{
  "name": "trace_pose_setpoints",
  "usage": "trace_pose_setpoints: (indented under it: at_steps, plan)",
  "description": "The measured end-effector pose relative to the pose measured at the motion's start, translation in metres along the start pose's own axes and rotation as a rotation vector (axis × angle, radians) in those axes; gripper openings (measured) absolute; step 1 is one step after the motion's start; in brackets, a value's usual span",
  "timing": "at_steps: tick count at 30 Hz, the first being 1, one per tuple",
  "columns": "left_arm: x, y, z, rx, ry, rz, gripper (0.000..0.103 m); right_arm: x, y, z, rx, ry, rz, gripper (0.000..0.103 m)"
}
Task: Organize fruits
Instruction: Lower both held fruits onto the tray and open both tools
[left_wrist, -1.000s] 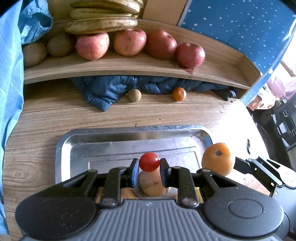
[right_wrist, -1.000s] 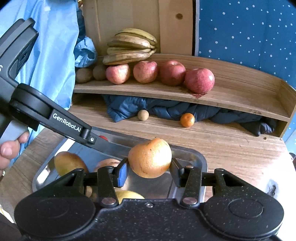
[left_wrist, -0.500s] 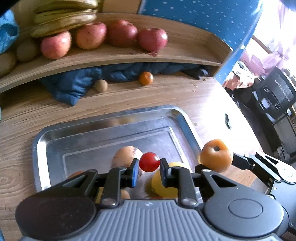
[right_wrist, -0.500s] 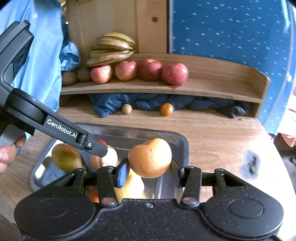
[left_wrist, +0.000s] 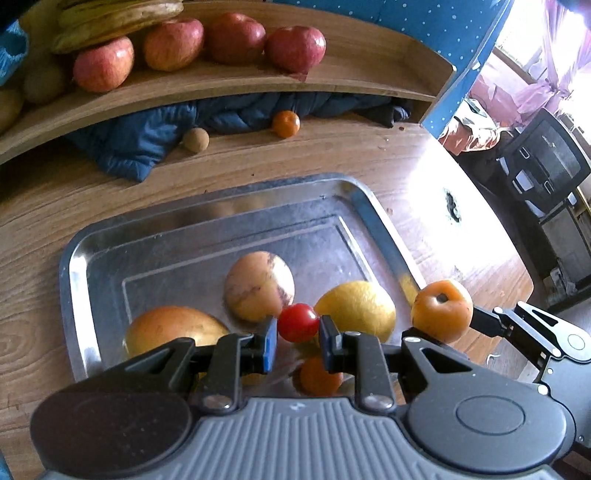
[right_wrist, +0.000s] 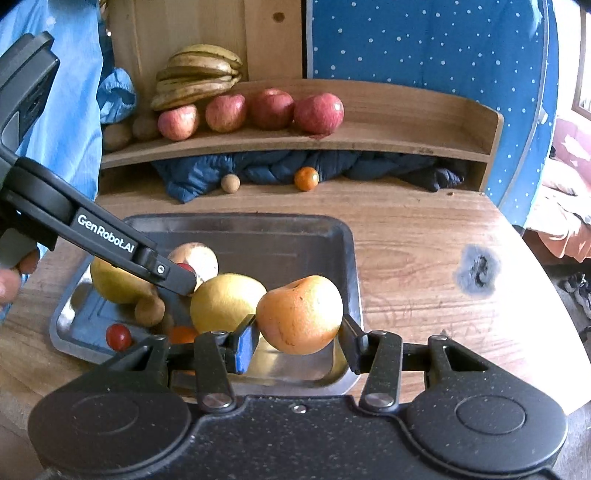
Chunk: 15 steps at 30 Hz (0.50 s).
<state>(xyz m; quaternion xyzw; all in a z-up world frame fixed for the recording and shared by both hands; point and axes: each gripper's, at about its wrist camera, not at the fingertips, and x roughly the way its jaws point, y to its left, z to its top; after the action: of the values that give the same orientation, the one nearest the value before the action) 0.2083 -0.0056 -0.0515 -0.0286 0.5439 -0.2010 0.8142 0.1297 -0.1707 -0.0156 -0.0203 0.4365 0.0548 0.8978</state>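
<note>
Left tool (left_wrist: 297, 340) pinches a glossy round tomato (left_wrist: 297, 322) above dented steel tray (left_wrist: 207, 236)

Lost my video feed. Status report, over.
Left gripper shut on small red cherry tomato. Right gripper shut on round orange persimmon. Both above metal tray; nothing blocking.

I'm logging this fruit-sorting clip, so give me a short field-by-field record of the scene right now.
left hand-held gripper: shut on a cherry tomato, above the tray
right hand-held gripper: shut on an orange fruit, over the tray's right edge
tray: metal, on a wooden table; holds a lemon, a second cherry tomato and other fruit
shelf: four apples in a row, bananas at their left end
</note>
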Motion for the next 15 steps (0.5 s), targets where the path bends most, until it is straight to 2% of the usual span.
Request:
trace_pose_setpoints:
  at_steps: [15]
  plan:
    - [0.0020, -0.0033, -0.0086, 0.006, 0.028, 0.002, 0.026, 0.0021, 0.0020, -0.0070, 0.000, 0.036, -0.003, 0.049]
